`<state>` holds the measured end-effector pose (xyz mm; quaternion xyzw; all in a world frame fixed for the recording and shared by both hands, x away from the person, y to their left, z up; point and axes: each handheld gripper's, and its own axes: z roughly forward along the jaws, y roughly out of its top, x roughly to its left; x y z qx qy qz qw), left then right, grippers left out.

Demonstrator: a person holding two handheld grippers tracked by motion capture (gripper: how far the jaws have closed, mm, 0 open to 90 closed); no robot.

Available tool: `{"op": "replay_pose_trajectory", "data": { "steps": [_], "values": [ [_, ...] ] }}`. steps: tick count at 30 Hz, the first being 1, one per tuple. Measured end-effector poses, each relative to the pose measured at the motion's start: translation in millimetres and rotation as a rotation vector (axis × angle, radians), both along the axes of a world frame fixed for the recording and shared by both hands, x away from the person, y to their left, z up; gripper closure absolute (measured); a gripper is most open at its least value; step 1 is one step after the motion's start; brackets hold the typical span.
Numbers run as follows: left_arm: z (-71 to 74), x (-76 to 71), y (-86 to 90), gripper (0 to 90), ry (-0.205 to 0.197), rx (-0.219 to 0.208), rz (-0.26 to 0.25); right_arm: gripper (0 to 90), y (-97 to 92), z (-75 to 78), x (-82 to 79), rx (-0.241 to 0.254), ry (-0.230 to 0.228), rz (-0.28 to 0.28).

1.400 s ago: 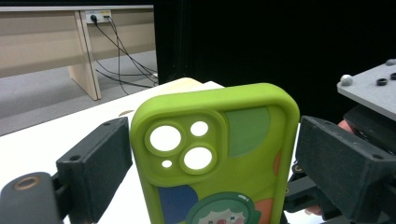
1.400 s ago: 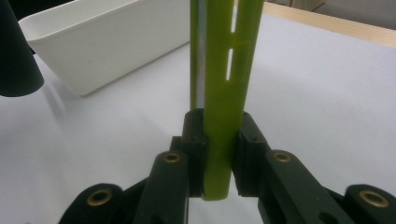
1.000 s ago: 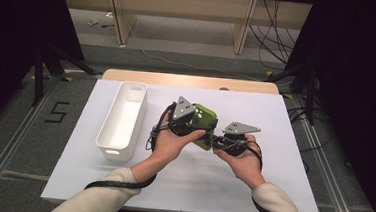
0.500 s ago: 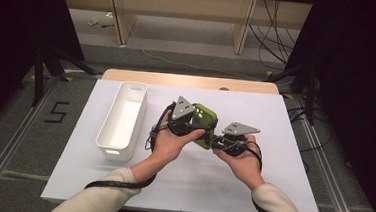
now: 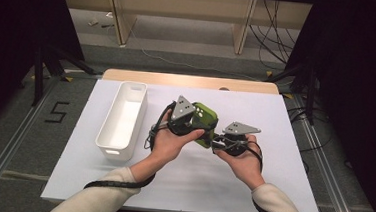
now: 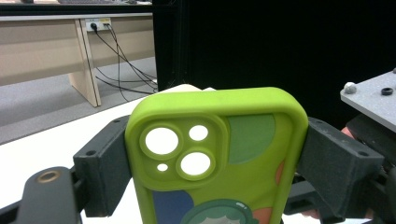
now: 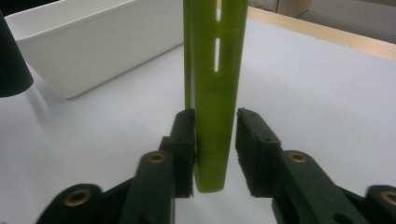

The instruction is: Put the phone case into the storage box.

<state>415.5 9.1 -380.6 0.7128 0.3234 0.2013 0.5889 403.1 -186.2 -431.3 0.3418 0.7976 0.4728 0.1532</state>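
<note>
**Phone case held between two grippers above the tabletop**

The left hand-held gripper [image 6: 210, 154] clamps the green phone case [image 6: 219, 154] across its long side edges. The right hand-held gripper [image 7: 215, 140] has just been opening; the case's thin edge stands between its jaws, with a gap at one pad. The white bin [image 5: 122, 119] lies beyond the left gripper; bare tabletop [image 5: 275, 117] lies around both.

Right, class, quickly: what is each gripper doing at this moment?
Left gripper: shut on the green phone case, clamped across its width.
Right gripper: jaws just opening, one pad off the case's edge, so open.
</note>
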Motion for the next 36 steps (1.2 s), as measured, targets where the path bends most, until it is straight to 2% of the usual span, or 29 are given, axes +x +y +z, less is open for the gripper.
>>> {"op": "replay_pose_trajectory", "data": {
  "steps": [9, 15, 18, 25, 36],
  "values": [
    [4.1, 0.8, 6.5, 16.4, -0.017, -0.003, 0.013, 45.4, -4.2, -0.4, 1.9, 0.012, 0.013, 0.023],
    [8.6, 0.7, 15.3, 16.4, -0.036, 0.001, 0.020, 16.7, -7.8, 0.9, 1.3, 0.020, 0.003, 0.039],
    [10.3, 0.3, 20.4, 16.4, -0.043, 0.003, 0.030, 11.0, -9.4, -0.7, 0.9, 0.017, 0.007, 0.077],
    [15.9, 0.9, 33.8, 16.4, -0.062, 0.015, 0.054, 3.3, -13.2, 0.8, -1.3, 0.015, -0.017, 0.124],
    [23.5, 0.7, 44.4, 16.5, -0.078, 0.021, 0.081, 2.8, -24.7, 3.1, -5.1, 0.040, -0.052, 0.115]
  ]
}}
